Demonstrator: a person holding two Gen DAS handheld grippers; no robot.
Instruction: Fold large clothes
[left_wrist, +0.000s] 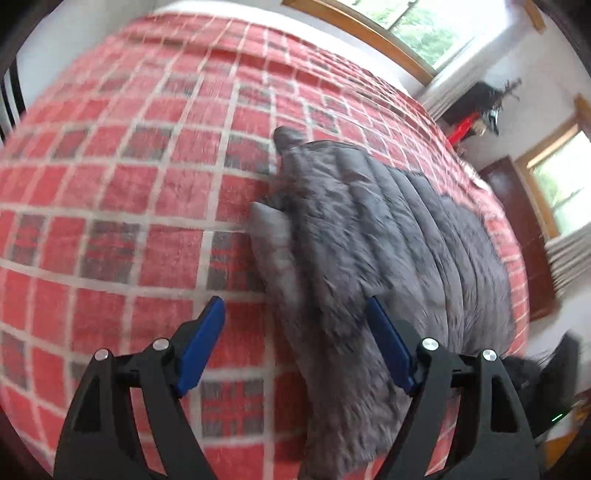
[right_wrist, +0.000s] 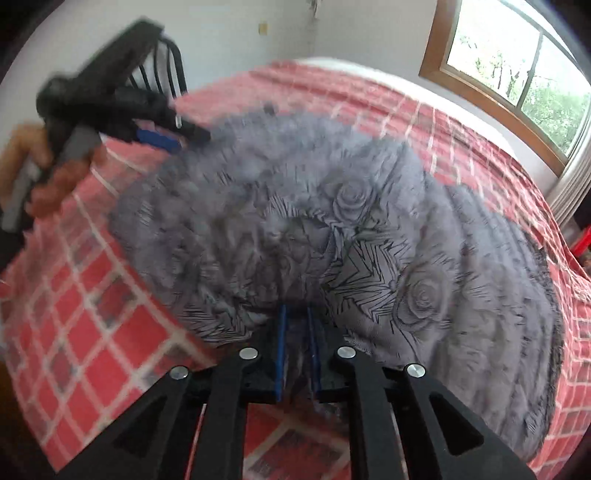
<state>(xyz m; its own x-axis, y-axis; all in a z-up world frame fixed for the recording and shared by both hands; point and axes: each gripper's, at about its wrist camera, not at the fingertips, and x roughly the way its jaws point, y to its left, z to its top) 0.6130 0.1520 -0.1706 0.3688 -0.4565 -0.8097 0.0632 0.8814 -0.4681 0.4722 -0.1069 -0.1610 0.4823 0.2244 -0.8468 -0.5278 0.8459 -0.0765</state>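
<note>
Pinching grey garment: right gripper | left gripper spread, apparently empty | plaid bedspread

1 grey printed garment, 1 red checked blanket, 2 hand-held grippers — left, right, 2 windows

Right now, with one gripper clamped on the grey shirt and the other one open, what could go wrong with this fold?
1. The right gripper pinches only a small bunch of the grey shirt, so a pull may drag the cloth into a heap or slip off.
2. The left gripper is open, holding nothing, so that side of the shirt is loose and could fold crooked.
3. The plaid blanket lies right under the shirt; closing the left fingers low could catch it too.
</note>
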